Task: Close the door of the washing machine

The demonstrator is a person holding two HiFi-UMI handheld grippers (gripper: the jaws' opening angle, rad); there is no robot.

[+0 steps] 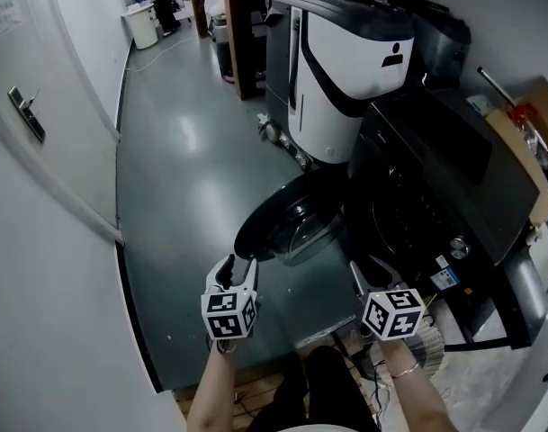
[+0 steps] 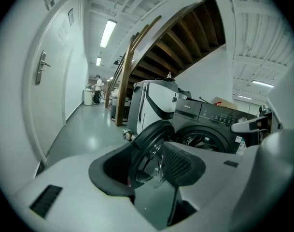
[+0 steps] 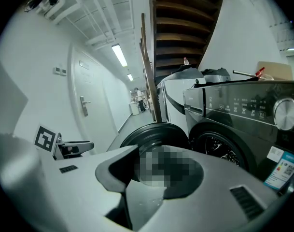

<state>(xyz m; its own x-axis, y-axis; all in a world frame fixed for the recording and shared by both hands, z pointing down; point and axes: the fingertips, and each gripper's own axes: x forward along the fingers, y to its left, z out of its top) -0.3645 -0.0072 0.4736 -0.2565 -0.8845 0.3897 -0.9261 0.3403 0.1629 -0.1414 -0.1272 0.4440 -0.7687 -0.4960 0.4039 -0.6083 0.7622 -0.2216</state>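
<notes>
Claw status, left gripper (image 1: 238, 270): jaws apart, pads pressing on nothing. Claw status, right gripper (image 1: 370, 273): jaws apart, nothing clamped. In the head view I read the left unit at 7 o'clock of the frame and the right unit at 5 o'clock. Each is carried by a bare forearm and both point away from me, slightly downward.

Task item: the washing machine door (image 1: 287, 219) is a dark round door with a glass bowl at its centre. It stands swung wide open. It sits at 12 o'clock from the left gripper, close ahead of the fingertips, and at 10 o'clock from the right gripper. In the left gripper view the door shows through the gap between the jaws but lies beyond them. The head view alone does not tell me whether the left fingertips touch the door rim.

Parent unit: the washing machine (image 1: 462, 165) is dark grey and occupies 3 o'clock of the head view. Its drum opening (image 2: 201, 140) is uncovered, at 3 o'clock from the door. A round control knob (image 3: 284, 113) sits on the front panel at the upper right.

Surroundings:
- White-and-black appliance (image 1: 345, 52) at 12 o'clock, just beside the washing machine.
- Cardboard box (image 1: 536, 138) on the machine top, at 2 o'clock.
- Grey-green floor (image 1: 179, 151) running to 11 o'clock.
- White wall door (image 1: 40, 79) with a lever handle, at 10 o'clock.
- Wooden staircase (image 2: 185, 47) overhead.
</notes>
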